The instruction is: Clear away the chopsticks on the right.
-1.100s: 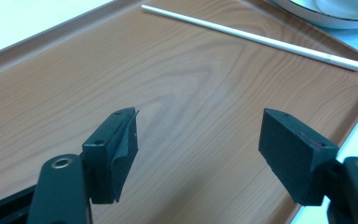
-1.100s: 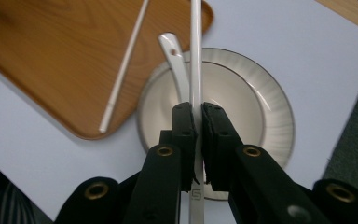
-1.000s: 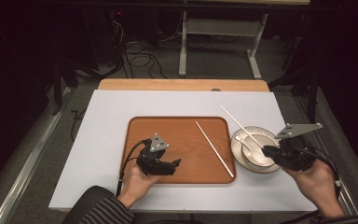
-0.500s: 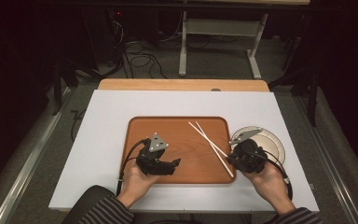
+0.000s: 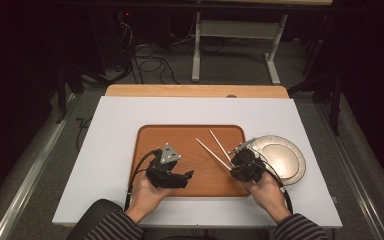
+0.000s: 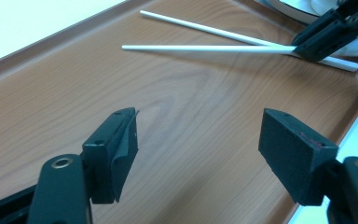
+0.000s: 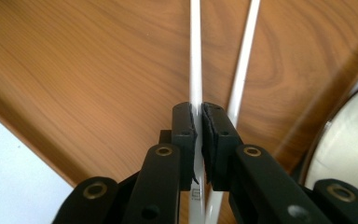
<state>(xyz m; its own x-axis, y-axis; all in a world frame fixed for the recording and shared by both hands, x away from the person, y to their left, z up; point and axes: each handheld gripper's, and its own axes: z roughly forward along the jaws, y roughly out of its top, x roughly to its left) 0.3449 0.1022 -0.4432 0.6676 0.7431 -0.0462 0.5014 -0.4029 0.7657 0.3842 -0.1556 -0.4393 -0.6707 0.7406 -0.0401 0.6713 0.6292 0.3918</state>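
The right gripper [image 5: 236, 161] has its jaws pressed on one thin white plastic chopstick [image 7: 195, 70], near the end of it. This chopstick is above the right part of the brown wooden tray [image 5: 155, 137] and points away over the wood. A second white chopstick [image 7: 244, 65] lies on the tray just beside it, and the two come close together near the jaws. The left gripper [image 6: 200, 140] hovers low over the left part of the tray with its jaws spread wide, and nothing is between them. A round silver metal plate [image 5: 290, 160] stands on the white surface [image 5: 105, 125], just beside the right edge of the tray.

The risks, as I judge them: the grip is thin and near the end, so the long free part can swing or turn between the pads when it is let down. The held stick can also knock the second one, because they lie so near, and push it crooked. If the jaws open while the stick is tilted, it may roll toward the rim of the tray.
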